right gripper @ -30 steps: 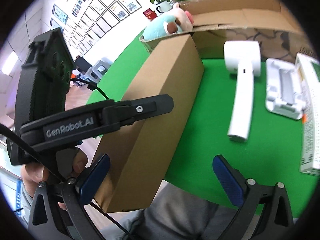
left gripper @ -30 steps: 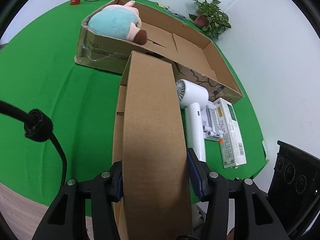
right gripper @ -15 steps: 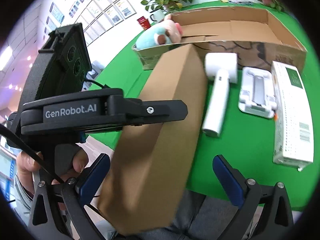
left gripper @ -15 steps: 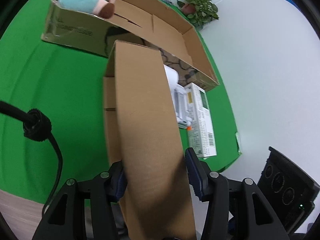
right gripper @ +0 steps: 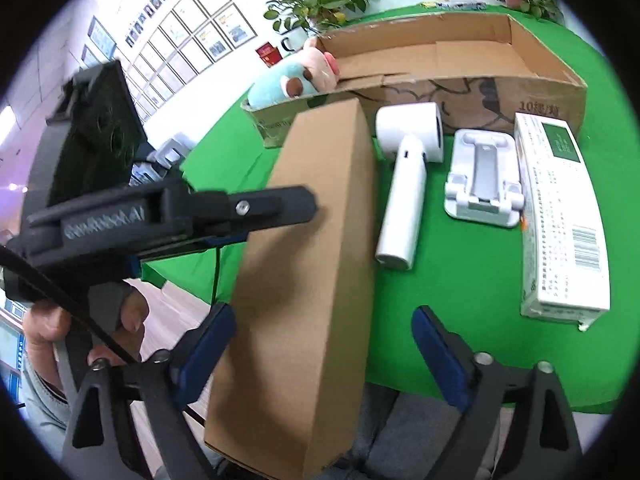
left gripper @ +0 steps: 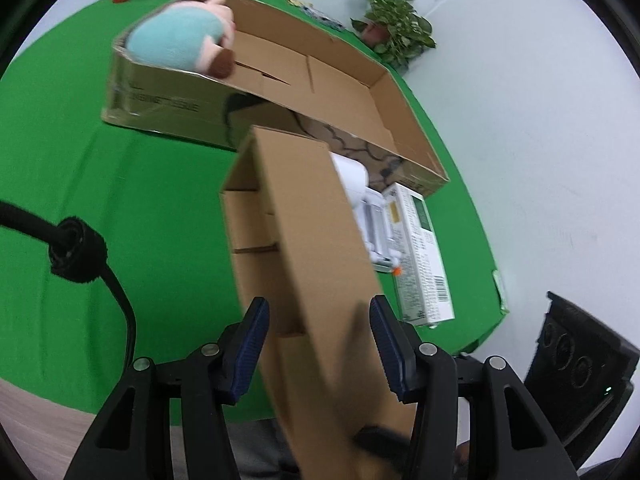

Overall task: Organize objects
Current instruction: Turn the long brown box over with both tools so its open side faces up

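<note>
Hiding the hair dryer (right gripper: 404,184) from the left view, the long carton (left gripper: 316,264) sits between the left gripper's (left gripper: 318,344) spread jaws, while the right gripper (right gripper: 320,356) gapes at six o'clock.

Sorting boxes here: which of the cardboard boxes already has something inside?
The wide shallow carton at the back; a plush toy sits in its left end. The tall narrow box shows only empty dividers.

The long brown box (right gripper: 316,264) stands between the left gripper (left gripper: 316,344) fingers, a gap showing at each pad. Right of it the hair dryer (right gripper: 404,196), white stand (right gripper: 484,184) and printed carton (right gripper: 560,220) crowd the green surface (right gripper: 448,276). Behind them the open cardboard tray (left gripper: 344,92) is bare apart from the plush toy (left gripper: 180,40) at its left end.
</note>
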`<control>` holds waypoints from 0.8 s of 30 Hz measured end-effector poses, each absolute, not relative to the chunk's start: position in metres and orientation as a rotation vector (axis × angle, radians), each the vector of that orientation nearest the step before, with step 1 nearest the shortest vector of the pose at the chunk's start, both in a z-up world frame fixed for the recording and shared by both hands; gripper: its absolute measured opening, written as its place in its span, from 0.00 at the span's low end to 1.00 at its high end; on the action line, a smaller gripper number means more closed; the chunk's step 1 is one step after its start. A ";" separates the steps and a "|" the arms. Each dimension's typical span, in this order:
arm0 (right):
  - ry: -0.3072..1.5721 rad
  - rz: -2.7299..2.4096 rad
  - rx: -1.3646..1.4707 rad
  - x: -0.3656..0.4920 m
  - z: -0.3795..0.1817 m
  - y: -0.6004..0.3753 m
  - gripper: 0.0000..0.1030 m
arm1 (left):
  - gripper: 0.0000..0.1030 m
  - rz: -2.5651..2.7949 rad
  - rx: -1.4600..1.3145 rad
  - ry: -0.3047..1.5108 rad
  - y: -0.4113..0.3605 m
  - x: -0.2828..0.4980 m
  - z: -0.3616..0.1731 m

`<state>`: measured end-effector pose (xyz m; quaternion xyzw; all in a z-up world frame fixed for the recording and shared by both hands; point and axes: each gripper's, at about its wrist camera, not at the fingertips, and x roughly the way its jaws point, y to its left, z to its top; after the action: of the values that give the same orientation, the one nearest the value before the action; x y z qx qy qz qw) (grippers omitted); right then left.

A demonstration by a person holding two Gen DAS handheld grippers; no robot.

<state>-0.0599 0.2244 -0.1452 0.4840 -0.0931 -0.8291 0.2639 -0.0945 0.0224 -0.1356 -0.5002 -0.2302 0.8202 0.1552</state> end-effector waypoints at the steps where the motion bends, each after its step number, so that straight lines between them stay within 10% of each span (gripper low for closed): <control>1: -0.241 -2.249 1.289 -0.061 -0.144 0.222 0.76 | 0.48 2.361 -1.431 -0.661 0.016 -0.092 -0.137; 8: -0.156 -2.358 1.288 -0.068 -0.133 0.219 0.66 | 0.47 2.314 -1.398 -0.730 -0.005 -0.089 -0.144; 14: -0.023 -2.345 1.276 -0.056 -0.126 0.198 0.75 | 0.17 2.185 -1.315 -0.782 0.012 -0.101 -0.146; 19: 0.081 -2.378 1.318 -0.052 -0.135 0.192 0.76 | 0.13 2.140 -1.286 -0.775 0.030 -0.107 -0.139; 24: -0.124 -2.346 1.350 -0.063 -0.145 0.217 0.53 | 0.13 2.173 -1.286 -0.703 0.045 -0.110 -0.133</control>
<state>-0.0631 0.2169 -0.1450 0.4867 -0.0448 -0.8456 0.2146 -0.1096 0.0445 -0.1325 -0.4742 -0.2591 0.8011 0.2573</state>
